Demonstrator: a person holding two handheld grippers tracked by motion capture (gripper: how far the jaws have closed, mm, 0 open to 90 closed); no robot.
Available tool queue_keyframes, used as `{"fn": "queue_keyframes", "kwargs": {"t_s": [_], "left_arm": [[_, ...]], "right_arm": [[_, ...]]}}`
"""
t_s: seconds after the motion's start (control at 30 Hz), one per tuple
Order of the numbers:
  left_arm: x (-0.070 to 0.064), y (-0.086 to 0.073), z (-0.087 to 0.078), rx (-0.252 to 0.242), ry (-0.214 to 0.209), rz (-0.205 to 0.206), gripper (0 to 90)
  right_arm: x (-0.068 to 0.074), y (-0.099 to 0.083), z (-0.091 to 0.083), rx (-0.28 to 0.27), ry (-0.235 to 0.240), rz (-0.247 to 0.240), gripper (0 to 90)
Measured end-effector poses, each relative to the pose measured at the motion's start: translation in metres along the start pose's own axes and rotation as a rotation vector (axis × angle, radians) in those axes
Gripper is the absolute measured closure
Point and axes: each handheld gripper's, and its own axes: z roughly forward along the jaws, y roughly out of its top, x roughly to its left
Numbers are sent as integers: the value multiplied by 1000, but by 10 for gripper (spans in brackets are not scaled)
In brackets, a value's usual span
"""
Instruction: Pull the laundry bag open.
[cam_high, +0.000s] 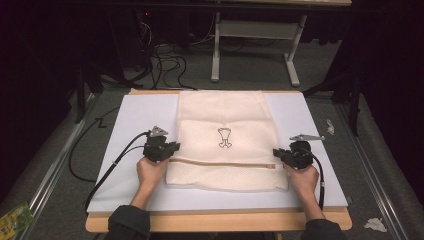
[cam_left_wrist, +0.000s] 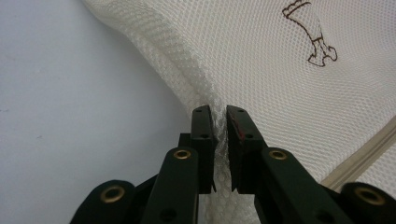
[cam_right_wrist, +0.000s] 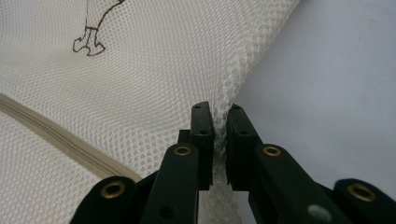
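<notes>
Mesh bag (cam_high: 222, 145) edges between both tools

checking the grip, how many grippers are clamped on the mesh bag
2: the left gripper pinches the mesh bag at its left edge, the right gripper at its right edge.

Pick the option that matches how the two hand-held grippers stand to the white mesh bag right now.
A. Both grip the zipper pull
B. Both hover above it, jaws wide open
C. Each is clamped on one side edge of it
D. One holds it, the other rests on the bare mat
C: the left hand-held gripper and the right hand-held gripper each pinch mesh at opposite side edges of the mesh bag.
</notes>
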Motion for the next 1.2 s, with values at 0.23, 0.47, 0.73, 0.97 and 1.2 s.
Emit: {"fn": "queue_keyframes", "kwargs": {"t_s": [0.23,0.47,0.73,0.97,1.2], "left_arm": [[-1,-1,-1,-3,9,9,806],[-4,-6,2,6,39,45,763],[-10,-8,-5,-52,77,92,591],[-27,-20,-25,-129,74,147,497],[-44,-35,-23,-143,48,165,454]], "right_arm": [[0,-2,0,-8,-1,6,826],[-1,-5,1,-2,-10,-4,797],[0,-7,2,-21,-30,7,637],[6,-14,-7,-41,-70,-21,505],[7,-25,-7,-42,-39,5,469]]}}
